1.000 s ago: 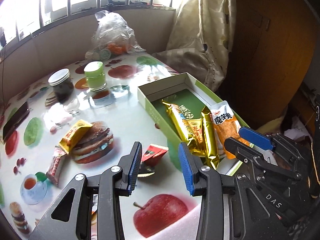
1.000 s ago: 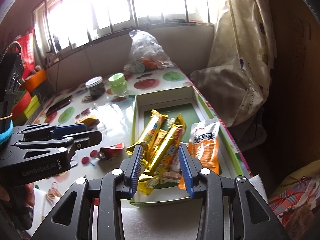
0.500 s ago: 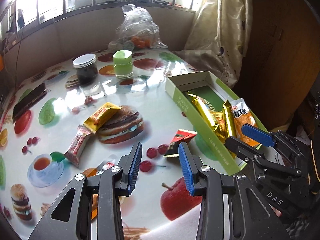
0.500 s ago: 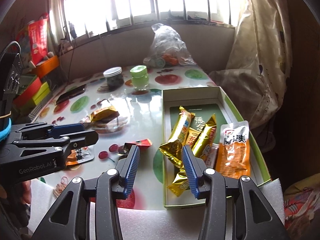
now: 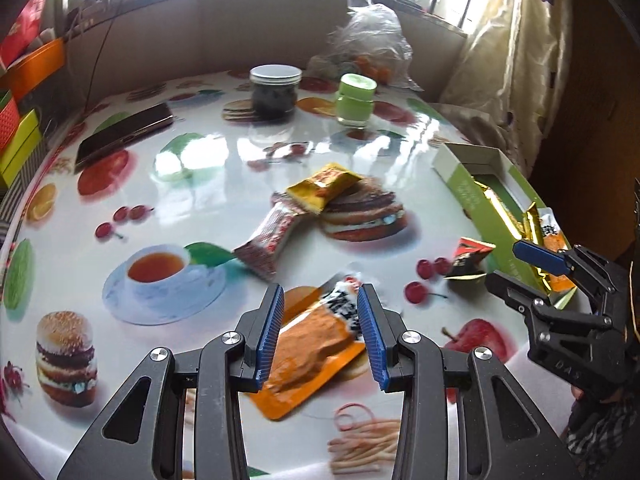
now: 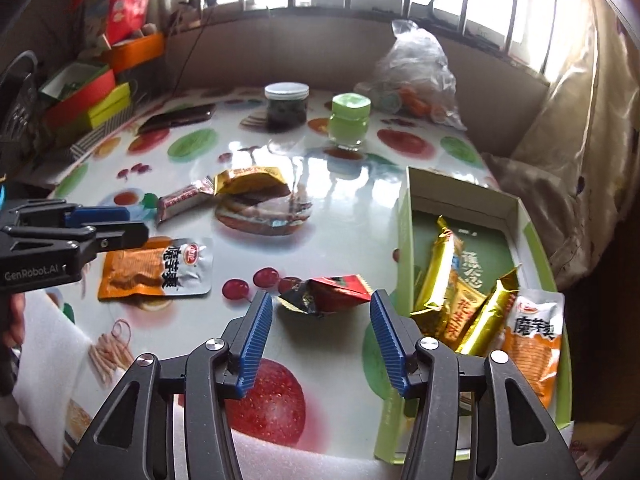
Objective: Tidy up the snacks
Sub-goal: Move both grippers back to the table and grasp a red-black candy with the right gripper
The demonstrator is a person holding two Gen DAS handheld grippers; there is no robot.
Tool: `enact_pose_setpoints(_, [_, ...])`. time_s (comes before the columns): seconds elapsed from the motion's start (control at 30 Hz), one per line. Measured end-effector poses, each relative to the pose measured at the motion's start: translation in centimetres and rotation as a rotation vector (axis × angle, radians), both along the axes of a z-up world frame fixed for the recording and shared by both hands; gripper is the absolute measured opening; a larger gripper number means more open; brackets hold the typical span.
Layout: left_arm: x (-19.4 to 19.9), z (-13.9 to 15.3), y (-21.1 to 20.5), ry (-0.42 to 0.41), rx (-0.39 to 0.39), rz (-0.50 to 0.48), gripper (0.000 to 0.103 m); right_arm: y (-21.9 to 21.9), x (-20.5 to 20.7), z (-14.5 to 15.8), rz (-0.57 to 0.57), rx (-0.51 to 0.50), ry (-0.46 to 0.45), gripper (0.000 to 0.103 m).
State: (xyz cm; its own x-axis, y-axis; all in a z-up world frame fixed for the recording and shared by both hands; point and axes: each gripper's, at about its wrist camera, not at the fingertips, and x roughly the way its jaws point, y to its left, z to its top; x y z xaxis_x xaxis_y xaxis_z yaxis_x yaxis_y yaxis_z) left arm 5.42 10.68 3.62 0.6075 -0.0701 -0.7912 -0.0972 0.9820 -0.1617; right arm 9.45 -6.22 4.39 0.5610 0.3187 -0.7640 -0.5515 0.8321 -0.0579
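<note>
My left gripper (image 5: 322,320) hangs just above an orange pouch (image 5: 308,356) that lies flat on the table; its blue pads stand apart on either side of the pouch and do not press it. In the right wrist view the left gripper (image 6: 132,225) hovers over that orange pouch (image 6: 154,270). My right gripper (image 6: 320,320) has its jaws opening, with a small red-and-black packet (image 6: 326,294) lying just beyond its tips, untouched. A green box (image 6: 404,224) at the right holds gold bars (image 6: 436,280) and another orange pouch (image 6: 534,344). A yellow packet (image 5: 326,186) and a pink bar (image 5: 268,240) lie mid-table.
A dark jar (image 5: 275,94) and a green jar (image 5: 356,100) stand at the back, with a plastic bag (image 5: 372,40) behind them. A phone (image 5: 124,136) lies at the back left. Coloured boxes (image 6: 100,100) are stacked beyond the table's left edge; a curtain (image 6: 580,140) hangs at the right.
Both grippers have swung left, away from the green box. The left one now sits over the orange pouch, and the right one's jaws have widened in front of the red packet.
</note>
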Motion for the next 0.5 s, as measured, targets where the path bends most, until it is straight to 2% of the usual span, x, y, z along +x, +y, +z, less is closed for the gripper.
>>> enact_pose_setpoints(0.07, [-0.2,-0.4,0.8,0.009,-0.008,0.01,0.04,0.3,0.5,-0.3,-0.005,0.012,0.029,0.053])
enact_pose_setpoints(0.3, [-0.5,-1.6,2.1,0.034,-0.025,0.024,0.041,2.2,1.7,-2.1,0.044,-0.121,0.039,0.055])
enact_pose_setpoints(0.37, [-0.6,-1.8,2.4,0.037,-0.03,0.03,0.052,2.4,2.0,-2.5,0.051,-0.134,0.045,0.056])
enact_pose_setpoints(0.5, [-0.5,-1.9,2.7,0.032,-0.046,0.019,0.053,2.7,2.4,-3.2,0.042,-0.146,0.063,0.056])
